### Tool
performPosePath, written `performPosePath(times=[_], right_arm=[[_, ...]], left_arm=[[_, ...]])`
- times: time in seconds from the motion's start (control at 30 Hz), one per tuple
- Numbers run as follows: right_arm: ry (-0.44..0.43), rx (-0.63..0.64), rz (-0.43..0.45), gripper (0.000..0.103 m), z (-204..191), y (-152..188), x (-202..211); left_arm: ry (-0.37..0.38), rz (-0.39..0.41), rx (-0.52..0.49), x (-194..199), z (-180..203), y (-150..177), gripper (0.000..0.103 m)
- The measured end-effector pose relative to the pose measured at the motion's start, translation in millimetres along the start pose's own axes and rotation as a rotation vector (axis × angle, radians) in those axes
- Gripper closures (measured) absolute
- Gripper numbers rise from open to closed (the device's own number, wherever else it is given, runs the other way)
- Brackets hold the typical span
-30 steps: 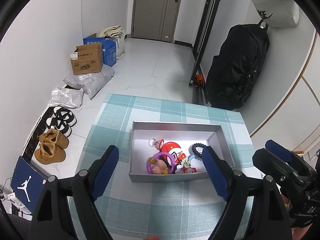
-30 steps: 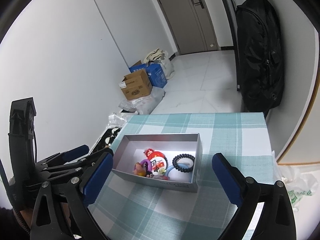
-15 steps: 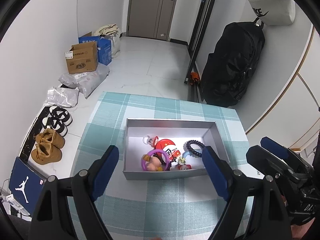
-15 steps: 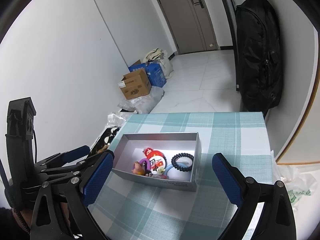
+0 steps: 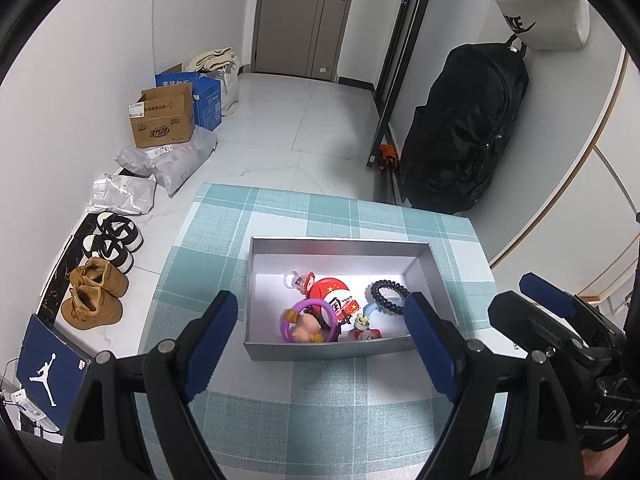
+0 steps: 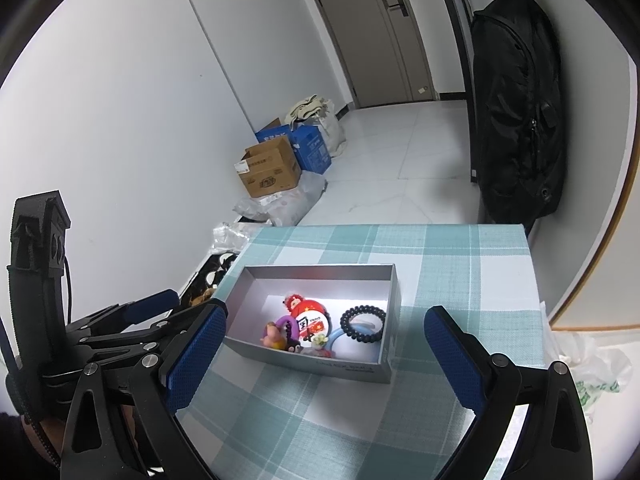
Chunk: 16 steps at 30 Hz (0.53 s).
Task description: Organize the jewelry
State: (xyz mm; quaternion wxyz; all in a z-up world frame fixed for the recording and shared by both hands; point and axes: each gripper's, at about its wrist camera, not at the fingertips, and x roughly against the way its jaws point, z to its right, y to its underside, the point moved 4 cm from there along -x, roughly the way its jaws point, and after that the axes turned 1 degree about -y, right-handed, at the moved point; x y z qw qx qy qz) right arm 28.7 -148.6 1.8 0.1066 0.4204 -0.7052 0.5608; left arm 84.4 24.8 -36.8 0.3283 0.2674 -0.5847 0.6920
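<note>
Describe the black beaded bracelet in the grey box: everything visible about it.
The black beaded bracelet is a closed ring of small, round, glossy dark beads, lying flat on the pale floor of the open grey box, towards its right-hand end. It rests partly over a light blue ring, whose curve shows beneath it in the right wrist view. A red and white round badge lies just to its left; whether they touch cannot be told. Nothing grips it: neither pair of tongs reaches into the box.
</note>
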Motion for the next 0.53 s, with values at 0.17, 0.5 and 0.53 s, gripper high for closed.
performPosePath(times=[0.17,0.5,0.53], right_arm=[[0.002,-0.004,-0.001,0.003,1.0,-0.6,-0.1],[0.009,-0.004,-0.008,0.003,3.1,0.4,-0.2],[0.010,-0.003,-0.008,0.003,3.4,0.4,-0.3]], left_arm=[[0.003,-0.002,-0.003,-0.4,0.5,1.2,0.021],[0.008,0.030,-0.012,4.4,0.5,0.7,0.021],[0.005,0.032,-0.014,5.2,0.9,0.1,0.021]])
